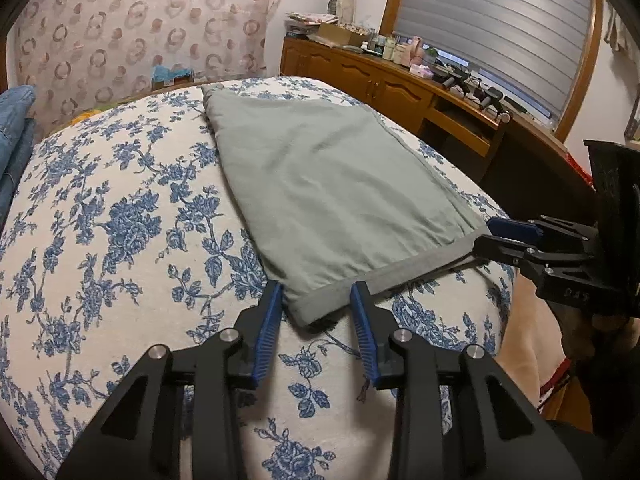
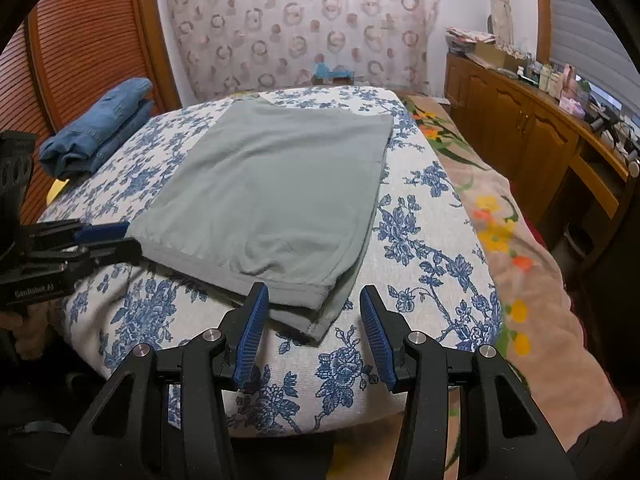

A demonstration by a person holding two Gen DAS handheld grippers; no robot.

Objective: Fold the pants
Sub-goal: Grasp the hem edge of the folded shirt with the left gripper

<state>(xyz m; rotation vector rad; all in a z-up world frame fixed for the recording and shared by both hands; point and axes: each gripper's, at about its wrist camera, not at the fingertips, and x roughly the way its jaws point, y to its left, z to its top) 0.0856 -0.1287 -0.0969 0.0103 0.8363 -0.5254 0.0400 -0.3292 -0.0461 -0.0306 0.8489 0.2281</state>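
Observation:
Grey-green pants (image 1: 320, 184) lie folded flat on a white cushion with blue flowers (image 1: 120, 240). My left gripper (image 1: 316, 292) is open, its blue pads on either side of the near left corner of the waistband. My right gripper (image 2: 312, 296) is open around the near right corner of the pants (image 2: 272, 184). Each gripper also shows in the other view: the right one (image 1: 486, 234) at the right corner, the left one (image 2: 130, 238) at the left corner.
Folded blue jeans (image 2: 96, 128) lie at the cushion's far left. A wooden cabinet (image 1: 360, 76) with clutter runs along the right under a shuttered window. A floral blanket (image 2: 512, 240) lies right of the cushion (image 2: 420, 208). A patterned curtain hangs behind.

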